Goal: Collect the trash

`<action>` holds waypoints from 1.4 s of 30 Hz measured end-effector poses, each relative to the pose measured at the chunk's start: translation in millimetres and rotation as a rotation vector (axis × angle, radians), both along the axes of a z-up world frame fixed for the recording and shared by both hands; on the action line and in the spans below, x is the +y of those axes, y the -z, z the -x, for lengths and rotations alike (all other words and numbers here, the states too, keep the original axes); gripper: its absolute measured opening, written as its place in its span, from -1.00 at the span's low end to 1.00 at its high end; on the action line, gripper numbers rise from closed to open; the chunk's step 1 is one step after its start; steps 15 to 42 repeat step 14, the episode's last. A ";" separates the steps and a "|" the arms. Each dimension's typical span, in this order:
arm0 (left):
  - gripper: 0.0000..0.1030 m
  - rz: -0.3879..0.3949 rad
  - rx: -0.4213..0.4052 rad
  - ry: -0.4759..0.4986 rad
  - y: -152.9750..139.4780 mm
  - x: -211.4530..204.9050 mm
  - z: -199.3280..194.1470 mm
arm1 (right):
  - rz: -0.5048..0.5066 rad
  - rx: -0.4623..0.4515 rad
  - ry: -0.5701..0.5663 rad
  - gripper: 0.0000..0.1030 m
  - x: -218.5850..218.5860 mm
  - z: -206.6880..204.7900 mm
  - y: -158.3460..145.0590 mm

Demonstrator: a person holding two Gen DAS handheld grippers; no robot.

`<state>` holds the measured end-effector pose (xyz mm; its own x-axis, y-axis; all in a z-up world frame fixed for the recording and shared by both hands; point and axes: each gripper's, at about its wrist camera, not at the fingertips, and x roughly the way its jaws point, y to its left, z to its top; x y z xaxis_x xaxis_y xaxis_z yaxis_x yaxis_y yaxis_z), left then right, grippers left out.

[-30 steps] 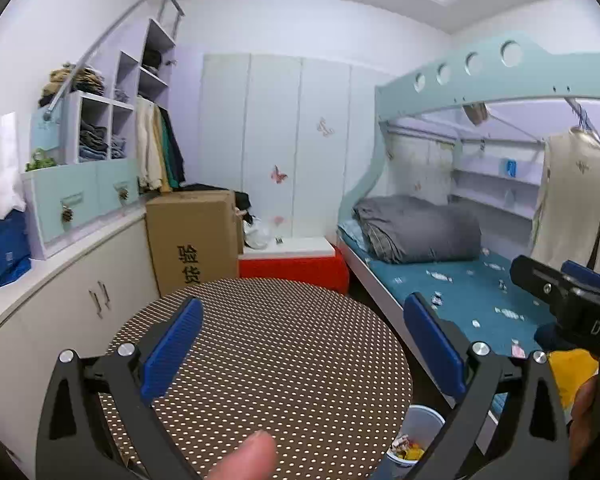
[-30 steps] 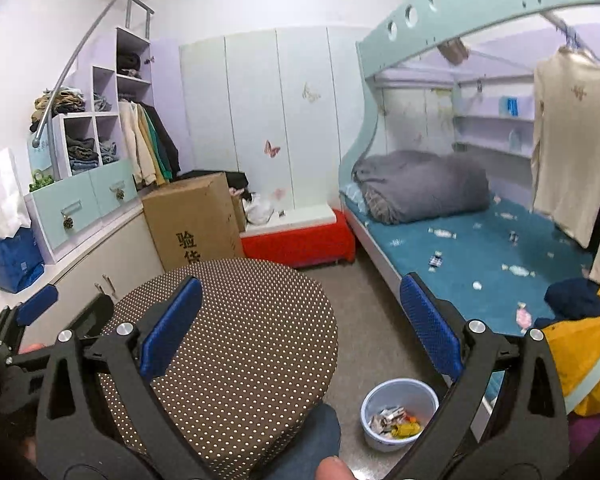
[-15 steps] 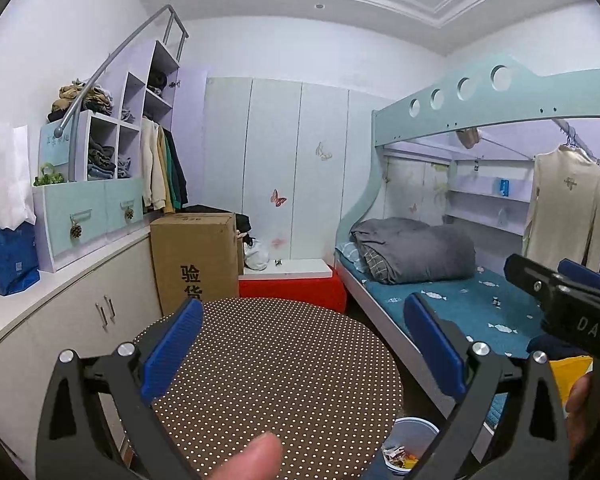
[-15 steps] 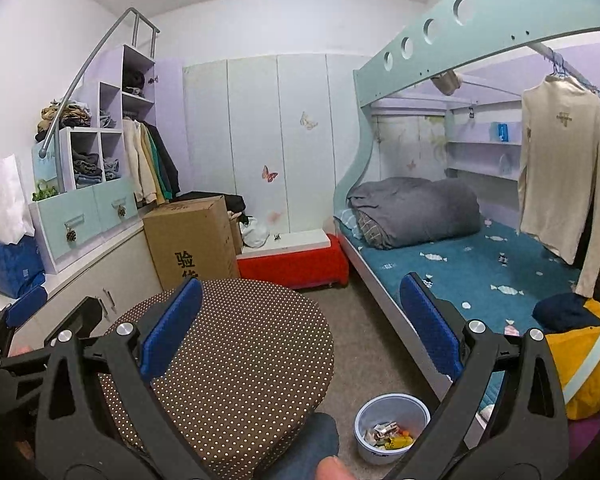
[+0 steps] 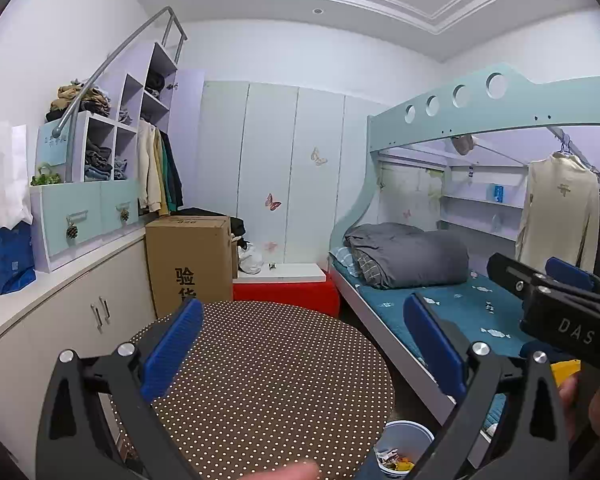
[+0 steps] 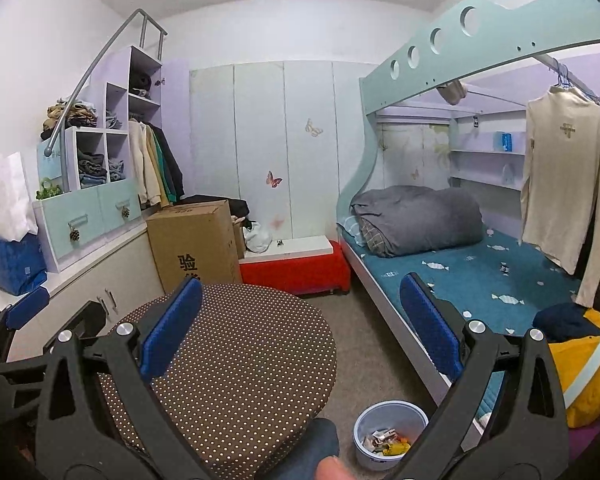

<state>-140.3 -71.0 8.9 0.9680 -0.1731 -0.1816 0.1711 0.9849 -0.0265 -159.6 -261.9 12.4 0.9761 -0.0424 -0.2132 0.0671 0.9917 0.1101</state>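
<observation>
Right wrist view: we see both tongs, the right tongs [image 6: 300,320] and the left tongs [image 5: 300,332], spread wide and empty above the round brown polka-dot desk [image 6: 236,364], while the small white bin [image 6: 390,432] on the floor by the bed already holds wrappers, so collecting looks nearly done.

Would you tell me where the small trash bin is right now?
The trash bin sits on the floor at the lower right of the right wrist view, between the dotted round table and the bed frame.

Table [image 6: 236,360] in front, bin [image 6: 388,432] right of it, bed [image 6: 480,276] further right
</observation>
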 end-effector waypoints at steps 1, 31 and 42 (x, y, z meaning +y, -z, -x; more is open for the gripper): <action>0.91 0.005 -0.004 0.003 0.3 0.5 0.1 | -0.001 0.000 -0.002 0.88 -1.9 0.1 0.2; 0.91 0.009 -0.002 -0.016 1.8 1.5 -1.0 | -0.006 -0.001 -0.010 0.88 -2.6 -1.8 0.5; 0.91 0.009 -0.002 -0.016 1.8 1.5 -1.0 | -0.006 -0.001 -0.010 0.88 -2.6 -1.8 0.5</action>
